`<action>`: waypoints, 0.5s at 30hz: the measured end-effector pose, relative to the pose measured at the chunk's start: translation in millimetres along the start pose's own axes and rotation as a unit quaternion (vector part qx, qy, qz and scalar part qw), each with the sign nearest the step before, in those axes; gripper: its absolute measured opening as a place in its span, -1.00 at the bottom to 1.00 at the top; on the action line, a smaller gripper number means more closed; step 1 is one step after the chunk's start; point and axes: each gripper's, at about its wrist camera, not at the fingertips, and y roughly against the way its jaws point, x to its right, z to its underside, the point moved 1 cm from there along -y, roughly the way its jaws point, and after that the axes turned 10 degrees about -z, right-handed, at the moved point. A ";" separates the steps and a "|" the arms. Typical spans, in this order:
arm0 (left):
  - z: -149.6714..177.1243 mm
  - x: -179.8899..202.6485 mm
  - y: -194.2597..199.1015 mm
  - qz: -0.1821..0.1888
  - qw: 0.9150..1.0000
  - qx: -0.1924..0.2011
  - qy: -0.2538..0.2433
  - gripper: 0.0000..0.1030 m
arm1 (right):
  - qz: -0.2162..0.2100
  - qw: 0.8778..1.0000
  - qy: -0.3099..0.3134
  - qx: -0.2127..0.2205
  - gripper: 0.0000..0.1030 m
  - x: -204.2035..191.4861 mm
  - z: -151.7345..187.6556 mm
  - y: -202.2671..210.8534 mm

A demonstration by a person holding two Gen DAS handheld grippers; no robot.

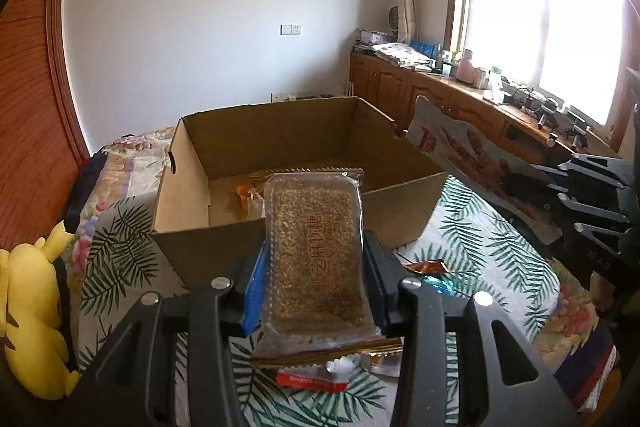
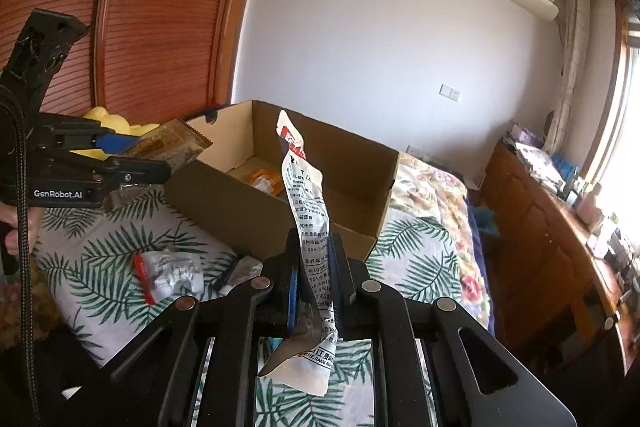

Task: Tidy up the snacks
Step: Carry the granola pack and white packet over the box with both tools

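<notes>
My left gripper (image 1: 316,259) is shut on a clear pack of sesame candy (image 1: 316,247), held just in front of the open cardboard box (image 1: 192,251); it also shows in the right wrist view (image 2: 160,163). My right gripper (image 2: 314,259) is shut on a white printed snack pouch (image 2: 308,203) that stands upright above the box's near wall (image 2: 240,223); the pouch shows in the left wrist view (image 1: 472,159). An orange snack (image 1: 250,201) lies inside the box. A red-and-silver packet (image 2: 168,273) lies on the leaf-print cloth.
A yellow plush toy (image 1: 32,307) sits at the left. Small wrappers (image 1: 426,267) lie on the leaf-print cloth (image 1: 488,259) by the box. A wooden wardrobe (image 2: 160,7) stands behind, and a cluttered wooden cabinet (image 1: 460,95) runs under the window.
</notes>
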 end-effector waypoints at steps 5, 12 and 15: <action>-12.3 -5.8 -14.9 -0.014 1.000 -0.005 -0.003 -0.20 | 0.007 1.000 0.009 -0.005 -0.79 3.7 -9.8 -10.6; -20.1 -19.8 -44.7 -0.034 0.999 -0.019 0.020 -0.19 | 0.018 0.999 0.021 -0.015 -0.79 10.7 -23.9 -28.2; -21.2 -24.2 -56.9 -0.043 0.998 -0.025 0.027 -0.19 | 0.022 0.999 0.023 -0.025 -0.79 13.7 -25.5 -38.9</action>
